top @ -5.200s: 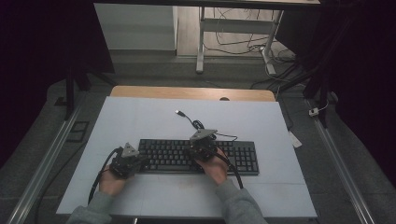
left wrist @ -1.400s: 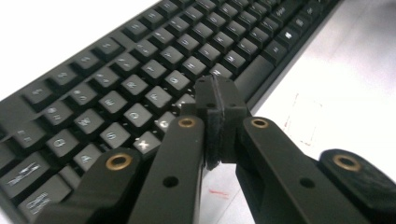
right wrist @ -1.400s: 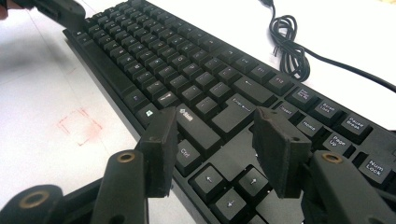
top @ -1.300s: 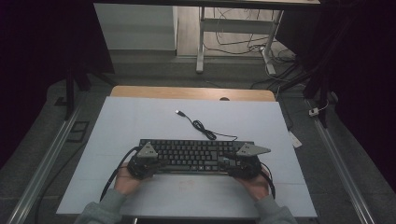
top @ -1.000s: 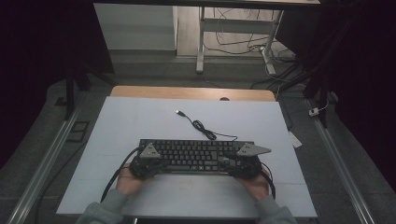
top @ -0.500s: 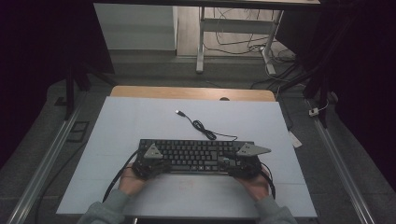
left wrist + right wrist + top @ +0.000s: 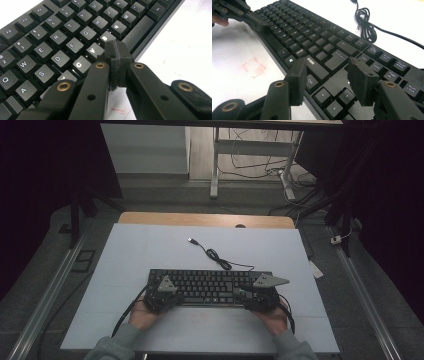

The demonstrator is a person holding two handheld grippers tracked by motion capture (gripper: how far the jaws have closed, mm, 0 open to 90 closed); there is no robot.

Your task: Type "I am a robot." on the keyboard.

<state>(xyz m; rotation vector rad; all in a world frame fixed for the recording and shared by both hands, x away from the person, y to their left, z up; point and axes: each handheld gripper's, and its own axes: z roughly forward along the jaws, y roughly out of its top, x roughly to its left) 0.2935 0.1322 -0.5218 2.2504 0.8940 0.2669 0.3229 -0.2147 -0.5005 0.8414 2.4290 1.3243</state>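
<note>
While the left tool [image 7: 116, 53], pressed together, is hovering over the flat black plastic keyboard [image 7: 210, 286] near the bottom letter row, the right tool [image 7: 325, 80], spread above the Ctrl and arrow keys, is poised, and the next move likely calls for lowering a tip squarely onto one key.

high view: overhead, far | gripper views: close, low (sharing keyboard [image 7: 210, 287])

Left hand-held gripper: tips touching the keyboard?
Cannot tell. In the left gripper view the shut left hand-held gripper overlaps the keyboard near the B key; neither contact nor a gap shows.
</note>
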